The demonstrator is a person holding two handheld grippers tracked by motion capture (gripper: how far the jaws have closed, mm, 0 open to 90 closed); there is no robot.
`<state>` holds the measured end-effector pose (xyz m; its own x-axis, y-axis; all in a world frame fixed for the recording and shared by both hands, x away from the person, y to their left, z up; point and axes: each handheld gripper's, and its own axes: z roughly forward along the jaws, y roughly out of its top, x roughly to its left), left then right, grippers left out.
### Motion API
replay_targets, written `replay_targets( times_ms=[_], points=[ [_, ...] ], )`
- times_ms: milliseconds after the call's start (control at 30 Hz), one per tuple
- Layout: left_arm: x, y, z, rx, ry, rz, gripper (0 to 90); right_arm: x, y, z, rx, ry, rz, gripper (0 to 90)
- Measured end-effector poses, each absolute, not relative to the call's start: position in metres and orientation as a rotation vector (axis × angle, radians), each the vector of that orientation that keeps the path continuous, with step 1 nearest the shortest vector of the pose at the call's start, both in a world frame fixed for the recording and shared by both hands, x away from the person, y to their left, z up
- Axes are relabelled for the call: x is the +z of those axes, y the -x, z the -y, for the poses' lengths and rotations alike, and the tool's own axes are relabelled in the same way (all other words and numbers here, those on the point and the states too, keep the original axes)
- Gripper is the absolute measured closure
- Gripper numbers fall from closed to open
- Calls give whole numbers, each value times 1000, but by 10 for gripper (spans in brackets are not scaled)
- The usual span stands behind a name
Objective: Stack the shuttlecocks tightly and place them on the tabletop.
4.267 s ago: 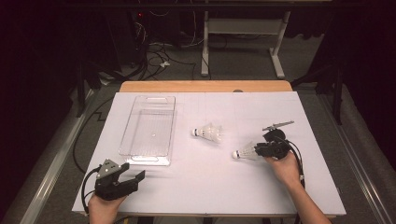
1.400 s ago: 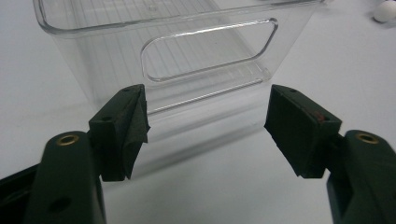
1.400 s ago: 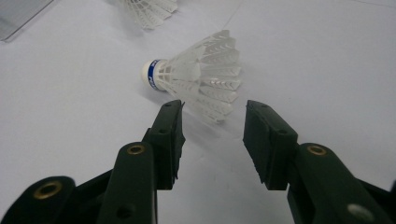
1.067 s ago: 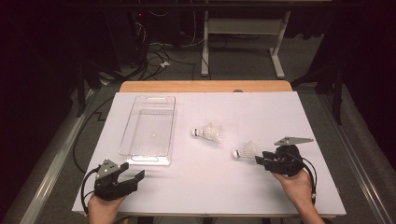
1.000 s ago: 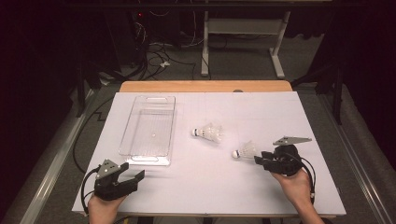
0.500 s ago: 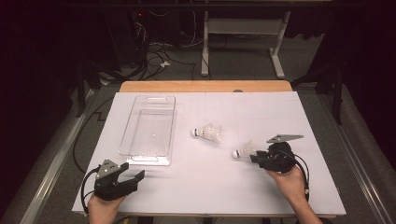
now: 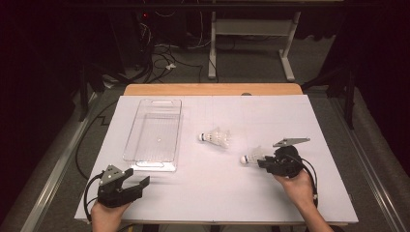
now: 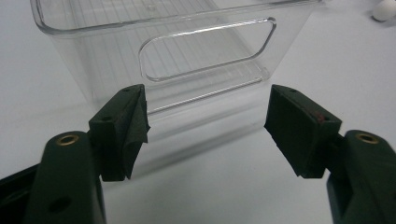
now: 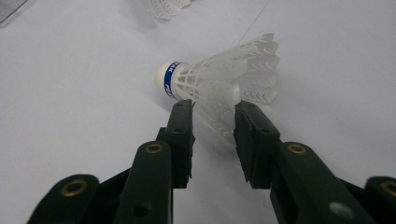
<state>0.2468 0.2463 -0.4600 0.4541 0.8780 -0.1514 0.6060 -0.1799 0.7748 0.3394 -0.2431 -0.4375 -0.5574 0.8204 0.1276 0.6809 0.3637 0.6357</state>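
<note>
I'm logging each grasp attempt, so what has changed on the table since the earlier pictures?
The right gripper pulled back toward the table's near edge, then came forward again to the nearer shuttlecock. Its jaws have just been closing, with the feather skirt between them; a firm pinch can't be confirmed. That shuttlecock shifted slightly. The left gripper, the clear bin and the farther shuttlecock stayed put.

- Your clear bin (image 7: 153, 133) sits left on the table (image 7: 212, 193).
- One shuttlecock (image 7: 216, 138) lies to its right.
- Nearer you, further right, lies the second shuttlecock (image 7: 252, 156).
</note>
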Motion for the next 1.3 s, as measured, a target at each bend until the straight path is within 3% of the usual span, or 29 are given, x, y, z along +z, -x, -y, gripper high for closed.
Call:
replay_targets(
  times_ms=[767,1300],
  points=[
    [-460,-247,-246,424,-1890,-1248,309,-440,-343,238,954,-1336,-2446,772],
    [-460,-247,-246,422,-1891,-1248,308,-439,-343,236,951,-1301,-2481,884]
  ],
)
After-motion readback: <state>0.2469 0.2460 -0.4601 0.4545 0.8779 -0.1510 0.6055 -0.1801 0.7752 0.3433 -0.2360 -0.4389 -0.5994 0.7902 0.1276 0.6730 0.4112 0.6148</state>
